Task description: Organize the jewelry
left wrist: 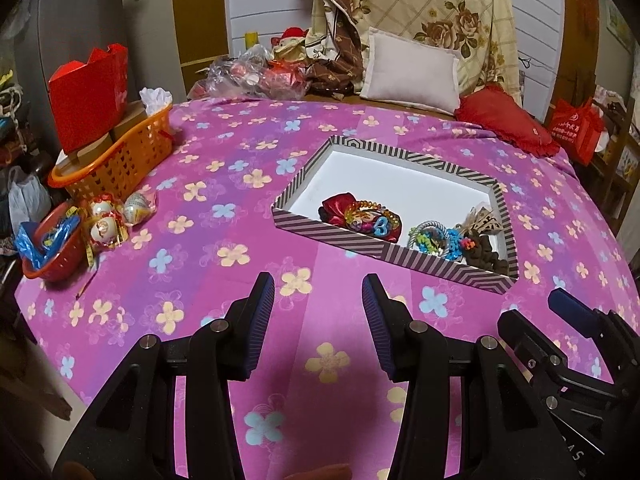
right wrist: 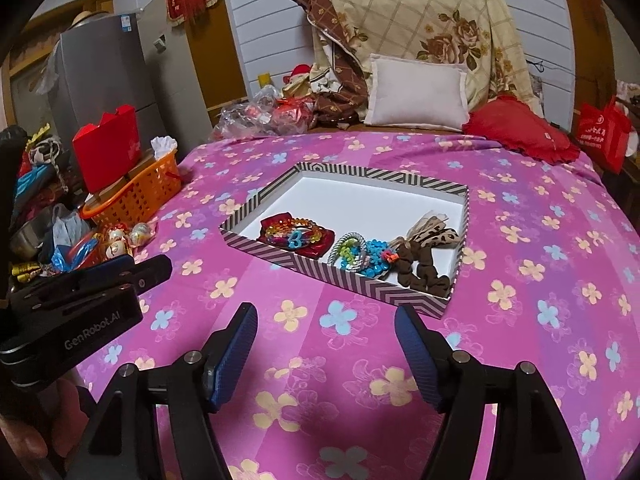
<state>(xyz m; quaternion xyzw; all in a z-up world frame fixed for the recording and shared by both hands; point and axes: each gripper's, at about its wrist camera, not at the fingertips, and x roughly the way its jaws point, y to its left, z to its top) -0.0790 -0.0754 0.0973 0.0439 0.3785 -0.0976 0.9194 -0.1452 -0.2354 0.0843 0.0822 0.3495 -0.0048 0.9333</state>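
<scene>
The left claw hovered low over the flowered bedspread, its jaws wide and holding nothing. The right claw hung beside it, equally wide and unladen. Open bedspread lay between both claws and the striped box just ahead. Inside, along the box's near edge, sat a red scrunchie, beaded bracelets, blue beads and a brown scrunchie. "GenRobot.AI" showed on the left claw's body.

Left claw black frame, ribbed blue pads, silver screws, right claw same, white "GenRobot.AI" mark on body.
</scene>
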